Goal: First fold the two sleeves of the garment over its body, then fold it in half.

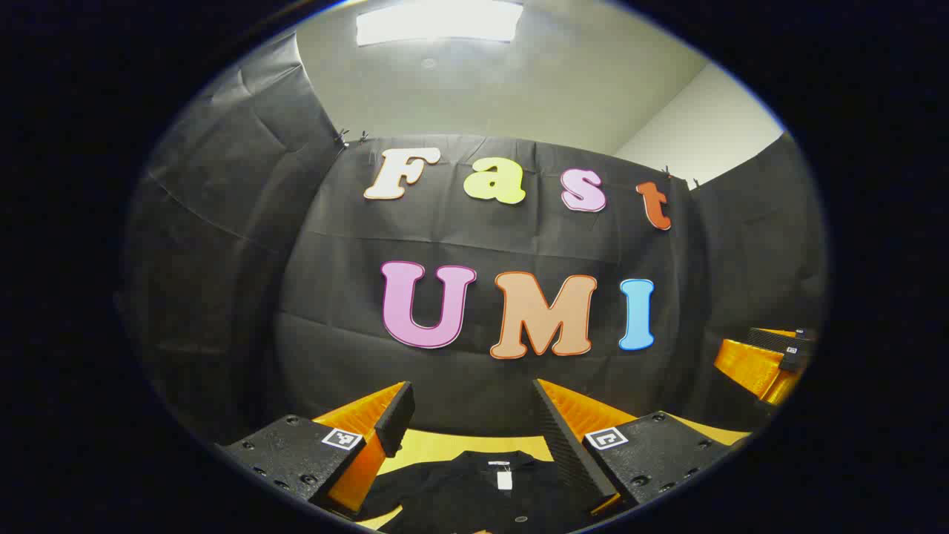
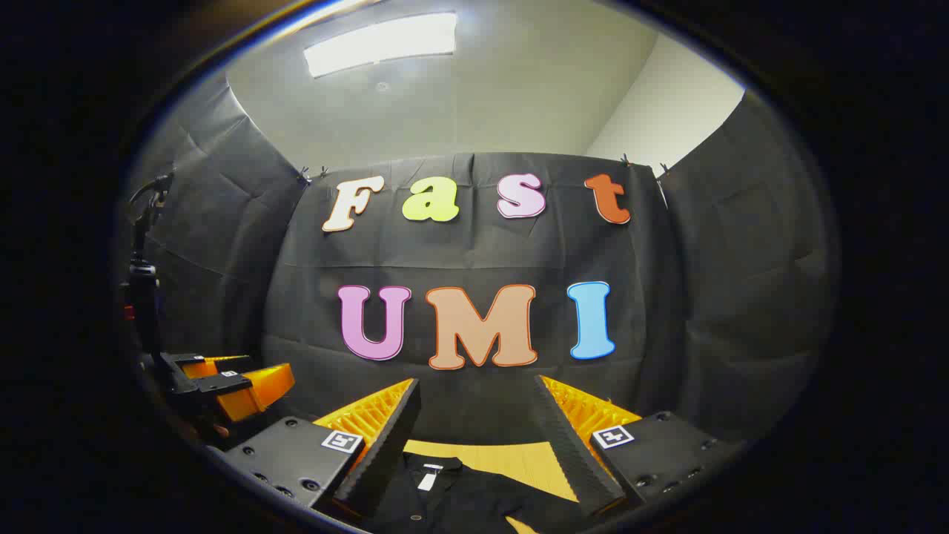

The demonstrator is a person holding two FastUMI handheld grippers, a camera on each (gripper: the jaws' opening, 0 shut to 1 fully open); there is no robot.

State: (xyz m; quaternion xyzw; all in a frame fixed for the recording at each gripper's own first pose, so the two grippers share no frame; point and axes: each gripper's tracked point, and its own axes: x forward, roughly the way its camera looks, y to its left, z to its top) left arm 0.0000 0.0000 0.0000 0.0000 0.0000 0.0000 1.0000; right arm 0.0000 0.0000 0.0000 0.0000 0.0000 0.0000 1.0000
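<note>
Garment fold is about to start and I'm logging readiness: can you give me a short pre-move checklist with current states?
1. Left gripper open: ok, jaws spread wide.
2. Right gripper open: ok, jaws spread wide.
3. Garment on the table: ok, dark, collar toward the booth wall.
4. Grippers free of cloth: ok, both are above it, holding nothing.
5. Sleeves laid flat: cannot tell, only the collar area is visible.

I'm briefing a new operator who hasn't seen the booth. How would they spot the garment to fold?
Look below the black cloth wall to the yellow table. The garment lies there, ahead of the open left gripper and right gripper. It is the dark fabric item, with a small white tag at its neckline.
</note>
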